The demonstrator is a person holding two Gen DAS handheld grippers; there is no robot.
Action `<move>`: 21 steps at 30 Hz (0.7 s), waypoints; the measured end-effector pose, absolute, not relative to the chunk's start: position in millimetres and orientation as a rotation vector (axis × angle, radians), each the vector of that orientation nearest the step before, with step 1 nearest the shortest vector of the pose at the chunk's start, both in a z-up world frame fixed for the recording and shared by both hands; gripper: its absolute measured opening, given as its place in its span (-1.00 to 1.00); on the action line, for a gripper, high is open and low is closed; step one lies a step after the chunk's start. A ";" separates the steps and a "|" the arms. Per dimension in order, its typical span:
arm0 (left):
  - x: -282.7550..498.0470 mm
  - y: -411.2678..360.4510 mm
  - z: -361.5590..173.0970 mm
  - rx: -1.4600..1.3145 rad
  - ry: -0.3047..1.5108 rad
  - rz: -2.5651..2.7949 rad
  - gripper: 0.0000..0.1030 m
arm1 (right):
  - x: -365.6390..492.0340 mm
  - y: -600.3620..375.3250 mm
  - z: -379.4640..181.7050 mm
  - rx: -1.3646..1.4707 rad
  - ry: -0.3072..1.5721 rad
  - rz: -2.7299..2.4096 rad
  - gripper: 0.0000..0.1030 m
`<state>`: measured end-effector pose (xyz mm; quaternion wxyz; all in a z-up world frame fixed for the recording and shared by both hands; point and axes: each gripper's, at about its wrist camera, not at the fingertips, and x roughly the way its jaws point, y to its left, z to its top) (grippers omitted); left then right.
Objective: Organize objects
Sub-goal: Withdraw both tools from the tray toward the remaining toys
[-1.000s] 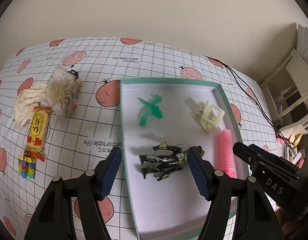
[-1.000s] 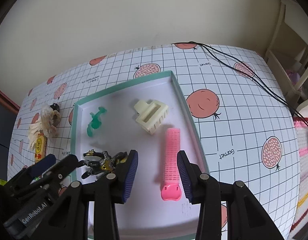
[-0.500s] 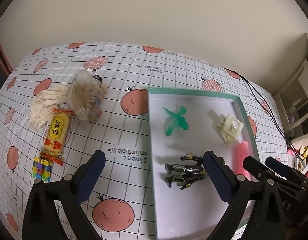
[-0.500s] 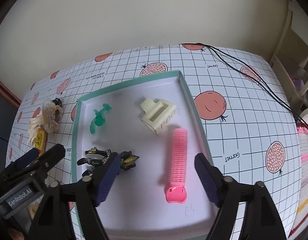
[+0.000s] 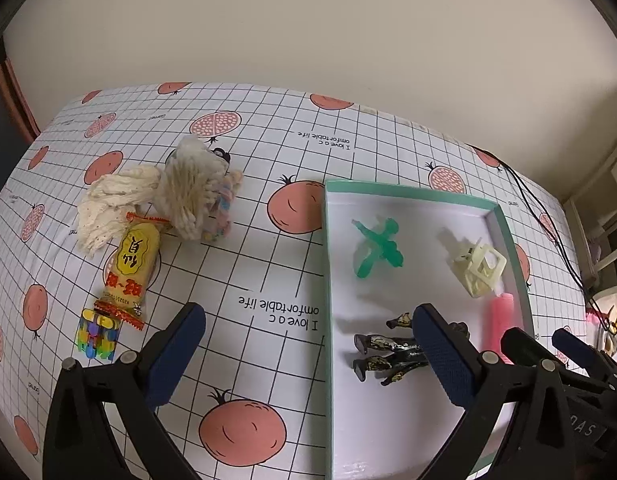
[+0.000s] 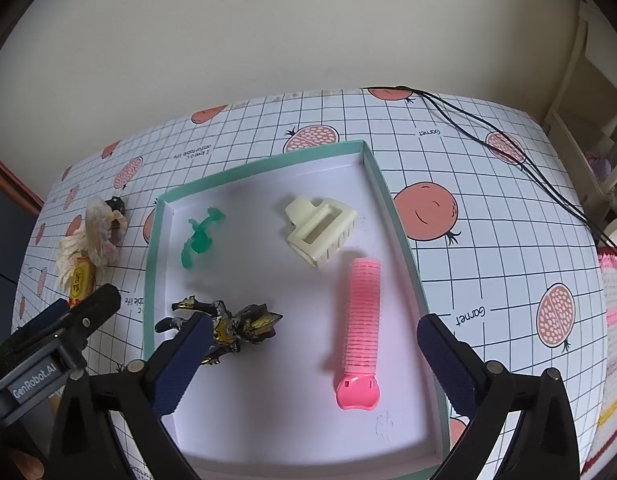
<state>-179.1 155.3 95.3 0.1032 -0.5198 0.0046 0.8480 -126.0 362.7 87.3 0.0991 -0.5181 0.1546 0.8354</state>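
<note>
four things already lie in the shallow green-rimmed white tray [image 6: 392, 200]: a translucent green plastic figure [image 6: 198, 236], a cream claw hair clip [image 6: 320, 230], a pink ribbed hair roller [image 6: 360, 328] and a black-and-gold action figure [image 6: 232, 322]. left gripper [image 5: 308, 354] and right gripper [image 6: 314, 362] fingers are apart, empty. at left on the desk [image 5: 268, 160], a yellow snack packet [image 5: 132, 262], cotton swab bundle [image 5: 188, 192] and multicoloured block toy [image 5: 97, 336] remain.

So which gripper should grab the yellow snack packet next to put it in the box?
Probably the left gripper: it is open, and the yellow snack packet lies on its side. The right gripper hangs over the box.
</note>
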 end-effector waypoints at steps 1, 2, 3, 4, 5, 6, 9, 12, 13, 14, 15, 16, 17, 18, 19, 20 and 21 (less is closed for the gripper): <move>-179.2 155.2 95.4 -1.534 0.012 2.501 1.00 | -126.2 362.4 87.3 -1.533 0.458 2.471 1.00; -179.5 155.0 95.6 -1.533 0.012 2.503 1.00 | -126.2 362.2 87.1 -1.534 0.457 2.471 1.00; -179.6 154.9 96.1 -1.532 0.013 2.505 1.00 | -126.1 362.0 87.1 -1.533 0.455 2.470 1.00; -180.1 154.4 96.4 -1.530 0.011 2.507 1.00 | -126.2 361.6 87.2 -1.533 0.454 2.470 1.00; -180.1 154.0 96.7 -1.528 0.010 2.507 1.00 | -126.3 361.3 87.2 -1.534 0.453 2.470 1.00; -180.4 153.5 97.0 -1.527 0.011 2.508 1.00 | -126.0 361.0 87.2 -1.533 0.454 2.469 1.00; -180.2 151.6 97.8 -1.524 0.012 2.512 1.00 | -126.5 361.4 87.1 -1.535 0.455 2.471 1.00; -180.2 149.7 97.5 -1.530 0.009 2.508 1.00 | -127.2 359.3 87.3 -1.538 0.452 2.472 1.00; -180.5 148.8 97.3 -1.532 0.007 2.506 1.00 | -127.6 358.9 87.5 -1.539 0.452 2.472 1.00; -180.6 147.9 97.6 -1.531 0.006 2.505 1.00 | -127.5 358.8 87.5 -1.538 0.454 2.471 1.00; -180.7 147.7 97.6 -1.530 0.005 2.506 1.00 | -127.7 357.6 87.7 -1.539 0.454 2.471 1.00; -181.0 146.3 98.0 -1.527 0.004 2.505 1.00 | -128.2 355.8 87.9 -1.540 0.452 2.473 1.00; -181.6 144.7 98.5 -1.525 0.004 2.505 1.00 | -128.8 354.3 88.0 -1.542 0.450 2.474 1.00; -181.9 142.4 99.4 -1.523 0.002 2.507 1.00 | -129.7 352.6 88.2 -1.543 0.449 2.475 1.00; -182.7 138.9 100.6 -1.521 -0.004 2.513 1.00 | -130.7 350.1 88.6 -1.544 0.448 2.477 1.00; -183.6 135.6 101.6 -1.519 -0.011 2.515 1.00 | -131.7 347.6 89.0 -1.545 0.448 2.479 1.00; -184.6 131.6 102.4 -1.519 -0.018 2.515 1.00 | -133.6 343.5 89.4 -1.546 0.445 2.483 1.00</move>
